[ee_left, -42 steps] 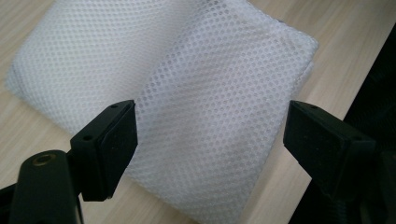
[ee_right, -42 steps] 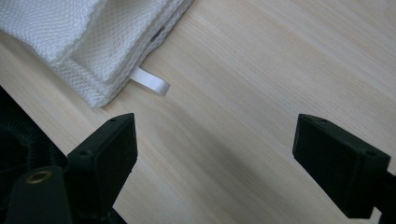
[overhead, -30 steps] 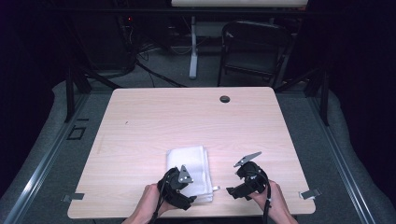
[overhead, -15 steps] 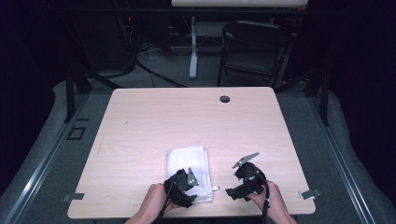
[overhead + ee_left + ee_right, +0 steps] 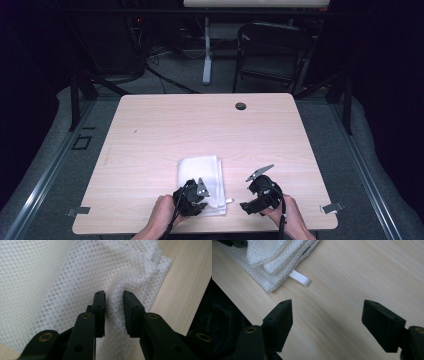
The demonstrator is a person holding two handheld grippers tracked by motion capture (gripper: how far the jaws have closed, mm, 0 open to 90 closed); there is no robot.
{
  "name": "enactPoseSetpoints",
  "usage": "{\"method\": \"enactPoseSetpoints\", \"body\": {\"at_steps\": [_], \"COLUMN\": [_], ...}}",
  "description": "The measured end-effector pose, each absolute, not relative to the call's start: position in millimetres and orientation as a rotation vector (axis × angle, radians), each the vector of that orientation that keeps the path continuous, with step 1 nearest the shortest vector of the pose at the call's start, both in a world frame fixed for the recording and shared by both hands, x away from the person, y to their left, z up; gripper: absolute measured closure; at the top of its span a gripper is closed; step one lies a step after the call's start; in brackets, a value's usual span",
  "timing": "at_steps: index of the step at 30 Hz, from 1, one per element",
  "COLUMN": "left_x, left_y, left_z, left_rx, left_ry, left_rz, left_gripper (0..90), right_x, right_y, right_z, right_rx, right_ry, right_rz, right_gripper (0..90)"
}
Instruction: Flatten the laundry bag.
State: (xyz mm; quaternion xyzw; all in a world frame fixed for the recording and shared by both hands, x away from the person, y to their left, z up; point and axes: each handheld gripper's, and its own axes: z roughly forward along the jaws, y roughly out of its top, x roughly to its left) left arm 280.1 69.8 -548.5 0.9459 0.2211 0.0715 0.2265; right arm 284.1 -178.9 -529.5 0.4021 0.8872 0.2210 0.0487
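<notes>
Since a second ago our left gripper (image 5: 113,312) has been closing its jaws, and now they pinch a raised fold of the white mesh cloth (image 5: 201,175) lying near the table's (image 5: 165,130) front edge. To its right, our right gripper (image 5: 328,322) has narrowed slightly yet stands open over bare wood, the cloth's corner and its white tag (image 5: 300,278) just beyond its jaws, apart from them.

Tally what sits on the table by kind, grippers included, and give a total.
White mesh cloth: 1
Handheld grippers, left and right: 2
Dark round grommet: 1
Total: 4
</notes>
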Motion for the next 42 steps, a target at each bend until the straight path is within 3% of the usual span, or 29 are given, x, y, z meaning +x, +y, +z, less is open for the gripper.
{"method": "enactPoseSetpoints", "body": {"at_steps": [2,4,5,7,8,9,14,28,42], "left_x": [280.7,281.1,281.3,282.0,282.4,282.6,284.6,285.8,286.3], "left_y": [71.0,72.2,72.8,74.6,75.5,76.1,80.8,85.4,91.5], "left_z": [-547.8,-546.7,-546.0,-544.3,-543.1,-542.5,-538.8,-534.7,-527.3], "left_rx": [2.602,2.596,2.589,2.579,2.572,2.564,2.521,2.46,2.432], "left_ry": [0.611,0.615,0.62,0.618,0.621,0.622,0.639,0.655,0.67], "left_rz": [0.203,0.203,0.206,0.206,0.211,0.211,0.209,0.202,0.222], "left_gripper": [77.4,80.2,80.2,81.3,82.0,82.0,82.5,82.5,82.6], "right_x": [283.4,282.1,282.1,281.2,280.0,280.0,277.1,283.8,286.1], "right_y": [-177.5,-174.8,-174.8,-172.7,-169.8,-169.8,-155.0,-103.3,-97.2], "right_z": [-528.8,-528.0,-528.0,-527.7,-527.3,-527.3,-526.6,-544.8,-559.7], "right_rx": [1.211,1.195,1.195,1.173,1.154,1.154,1.055,0.88,0.9], "right_ry": [2.711,2.713,2.713,2.715,2.709,2.709,2.752,2.804,2.792], "right_rz": [0.668,0.666,0.666,0.673,0.683,0.683,0.721,0.791,0.777], "right_gripper": [29.0,40.1,40.1,51.4,65.2,65.2,90.0,90.0,90.0]}}
